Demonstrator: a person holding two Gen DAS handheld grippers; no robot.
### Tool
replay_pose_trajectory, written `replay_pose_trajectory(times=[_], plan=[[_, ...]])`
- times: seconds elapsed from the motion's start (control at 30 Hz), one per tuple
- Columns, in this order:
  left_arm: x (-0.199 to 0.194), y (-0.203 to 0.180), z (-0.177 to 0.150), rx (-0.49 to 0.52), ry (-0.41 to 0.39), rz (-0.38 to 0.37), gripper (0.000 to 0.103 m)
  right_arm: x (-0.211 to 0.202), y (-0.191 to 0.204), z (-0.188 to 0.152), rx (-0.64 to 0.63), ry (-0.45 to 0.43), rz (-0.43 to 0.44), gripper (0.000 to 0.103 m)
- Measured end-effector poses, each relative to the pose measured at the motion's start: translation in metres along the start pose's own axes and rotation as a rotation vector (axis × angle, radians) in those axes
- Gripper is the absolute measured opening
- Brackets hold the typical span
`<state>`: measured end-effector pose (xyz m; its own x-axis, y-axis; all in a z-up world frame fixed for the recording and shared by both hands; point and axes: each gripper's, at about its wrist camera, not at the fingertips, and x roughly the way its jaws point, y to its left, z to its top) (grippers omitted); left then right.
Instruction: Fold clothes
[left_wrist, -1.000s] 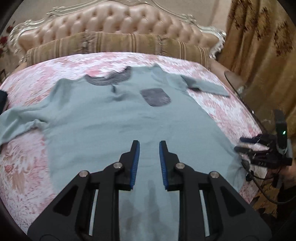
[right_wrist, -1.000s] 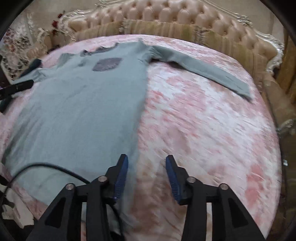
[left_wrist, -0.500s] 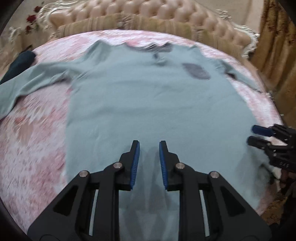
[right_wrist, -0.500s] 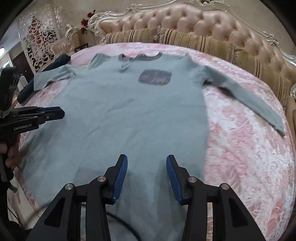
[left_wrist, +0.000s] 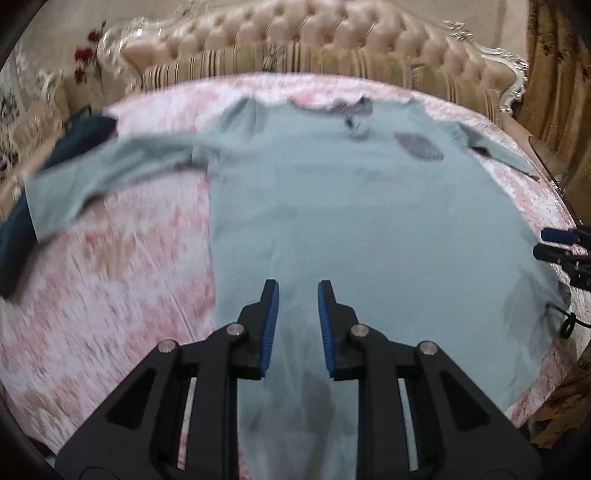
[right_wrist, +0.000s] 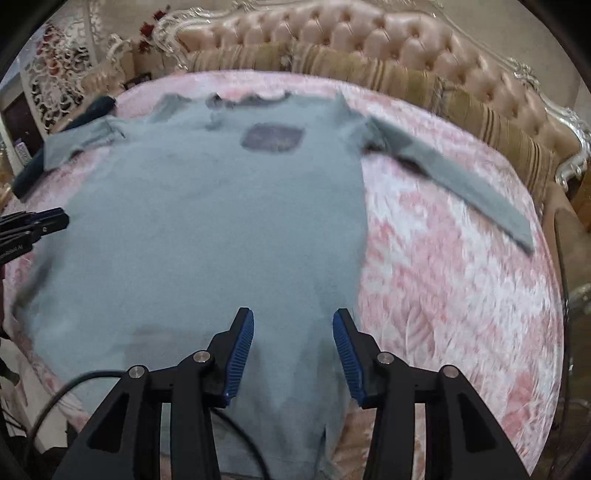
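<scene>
A grey-blue long-sleeved shirt (left_wrist: 351, 206) (right_wrist: 207, 229) lies flat on the pink patterned bedspread, front up, with a dark chest pocket (left_wrist: 417, 146) (right_wrist: 271, 137) and collar toward the headboard. Both sleeves are spread out sideways. My left gripper (left_wrist: 295, 299) hovers over the hem near the shirt's left edge, jaws narrowly apart with nothing between them. My right gripper (right_wrist: 293, 325) hangs over the hem near the shirt's right edge, open and empty. Each gripper shows at the other view's side: the right one (left_wrist: 554, 243), the left one (right_wrist: 40, 221).
The pink bedspread (left_wrist: 110, 280) (right_wrist: 454, 280) covers a round bed. A tufted headboard (left_wrist: 314, 40) and striped bolster (right_wrist: 388, 74) stand behind. A dark blue garment (left_wrist: 22, 206) (right_wrist: 33, 166) lies at the left edge. A black cable (right_wrist: 74, 384) trails below my right gripper.
Both views have swung across the shirt. The left gripper has shifted toward the shirt's left side, the right gripper from the bare bedspread onto the shirt's right hem. Neither gripper has gripped anything.
</scene>
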<state>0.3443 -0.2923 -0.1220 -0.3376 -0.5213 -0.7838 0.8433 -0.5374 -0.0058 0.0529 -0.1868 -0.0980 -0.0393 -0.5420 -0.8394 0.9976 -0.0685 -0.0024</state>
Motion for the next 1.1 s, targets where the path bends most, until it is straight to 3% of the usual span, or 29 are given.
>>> replay_pose_trajectory(times=[0.1, 0.33, 0.5, 0.77, 1.1], plan=[[0.011, -0.004, 0.015, 0.017, -0.001, 0.007, 0.026, 0.002, 0.013, 0.020, -0.046, -0.026, -0.004, 0.052], [0.041, -0.009, 0.023, 0.033, 0.043, 0.015, 0.026, 0.043, 0.027, 0.044, -0.081, 0.017, 0.037, 0.052], [0.052, -0.009, 0.021, 0.040, 0.063, 0.023, 0.028, 0.060, 0.017, 0.045, -0.055, 0.059, 0.050, 0.053], [0.050, -0.005, 0.018, 0.050, 0.056, 0.050, 0.041, 0.054, 0.003, 0.039, -0.030, 0.058, 0.036, 0.055], [0.047, 0.000, 0.016, 0.084, 0.069, 0.062, 0.049, 0.049, -0.010, 0.036, -0.027, 0.104, 0.004, 0.060]])
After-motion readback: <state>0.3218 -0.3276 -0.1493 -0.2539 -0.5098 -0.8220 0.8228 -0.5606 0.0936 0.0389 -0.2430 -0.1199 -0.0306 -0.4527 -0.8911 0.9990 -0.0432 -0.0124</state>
